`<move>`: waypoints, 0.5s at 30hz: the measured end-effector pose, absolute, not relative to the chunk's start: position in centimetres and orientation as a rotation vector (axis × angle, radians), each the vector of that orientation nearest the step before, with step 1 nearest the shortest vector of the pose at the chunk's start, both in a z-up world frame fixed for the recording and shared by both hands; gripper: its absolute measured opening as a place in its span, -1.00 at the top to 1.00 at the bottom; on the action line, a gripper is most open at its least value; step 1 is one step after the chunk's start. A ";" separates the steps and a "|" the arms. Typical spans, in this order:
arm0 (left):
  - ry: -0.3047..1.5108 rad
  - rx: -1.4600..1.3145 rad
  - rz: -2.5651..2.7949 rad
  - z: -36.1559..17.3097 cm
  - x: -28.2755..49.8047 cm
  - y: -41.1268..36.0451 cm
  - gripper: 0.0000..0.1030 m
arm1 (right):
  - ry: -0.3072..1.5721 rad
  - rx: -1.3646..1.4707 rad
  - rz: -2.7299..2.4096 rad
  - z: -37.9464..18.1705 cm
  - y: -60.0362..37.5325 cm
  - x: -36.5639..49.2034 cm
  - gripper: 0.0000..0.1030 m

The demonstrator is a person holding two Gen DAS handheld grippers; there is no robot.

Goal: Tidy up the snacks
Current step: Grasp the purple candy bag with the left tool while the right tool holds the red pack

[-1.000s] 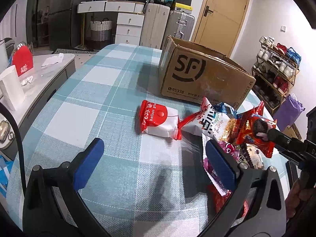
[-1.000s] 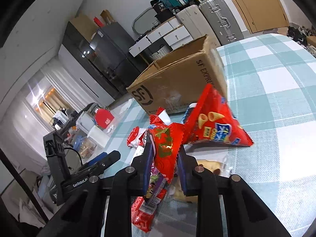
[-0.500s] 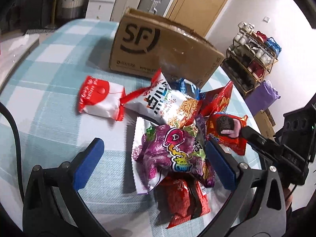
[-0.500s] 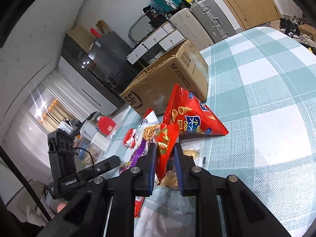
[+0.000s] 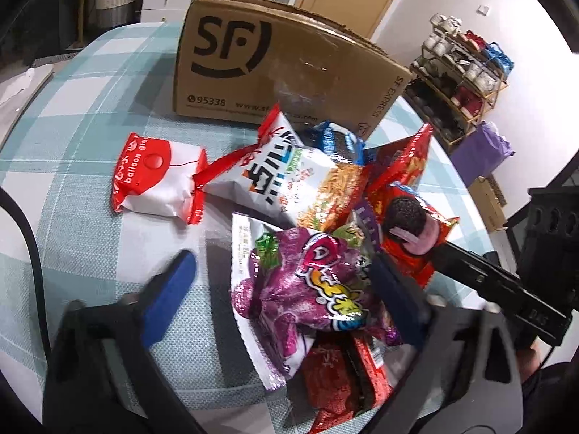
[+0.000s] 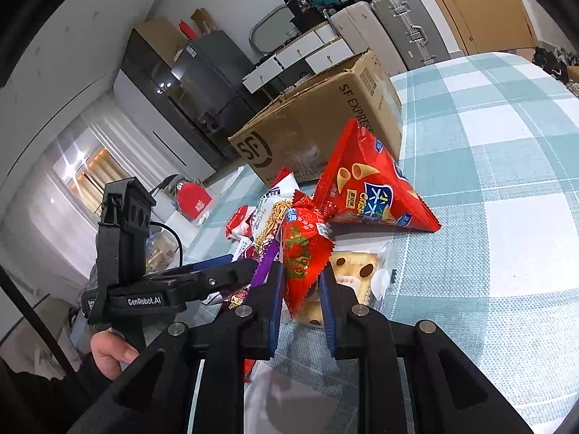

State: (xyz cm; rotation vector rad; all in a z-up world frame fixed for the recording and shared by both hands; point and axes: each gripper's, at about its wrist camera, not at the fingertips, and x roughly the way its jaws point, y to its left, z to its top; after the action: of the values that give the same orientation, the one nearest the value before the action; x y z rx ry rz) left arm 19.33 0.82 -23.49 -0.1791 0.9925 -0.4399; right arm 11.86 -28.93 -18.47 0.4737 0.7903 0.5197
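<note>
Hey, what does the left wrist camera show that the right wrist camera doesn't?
Only the left wrist view shows the purple candy bag face on between the left gripper's fingers, whose jaws have just been closing, plus the shoe rack and a blue packet.

Only the right wrist view shows the right gripper shut on the small red packet, a cookie pack behind it, the fridge and suitcases.

Both show the SF box, the noodle bag, the red cone-snack bag and the checked tablecloth.
</note>
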 end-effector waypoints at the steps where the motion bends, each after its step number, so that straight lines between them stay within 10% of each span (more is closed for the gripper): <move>1: 0.996 -0.182 -0.446 -23.4 19.3 0.9 -0.41 | 0.794 0.466 0.515 -18.5 -28.8 12.0 0.61; 7: 1.005 -0.252 -0.491 -23.3 19.1 2.0 0.02 | 0.819 0.472 0.505 -19.0 -28.8 12.7 0.55; 10: 1.005 -0.268 -0.483 -23.1 19.1 2.5 0.55 | 0.829 0.461 0.500 -19.0 -28.5 12.8 0.48; 15: 1.010 -0.302 -0.502 -23.3 19.0 3.8 0.62 | 0.826 0.428 0.497 -18.7 -27.7 13.0 0.11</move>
State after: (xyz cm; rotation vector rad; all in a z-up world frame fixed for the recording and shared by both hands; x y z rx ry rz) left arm 19.00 3.82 -23.28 -0.3016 1.0104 -0.5017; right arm 13.04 -27.75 -18.68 0.4277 0.8260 0.4973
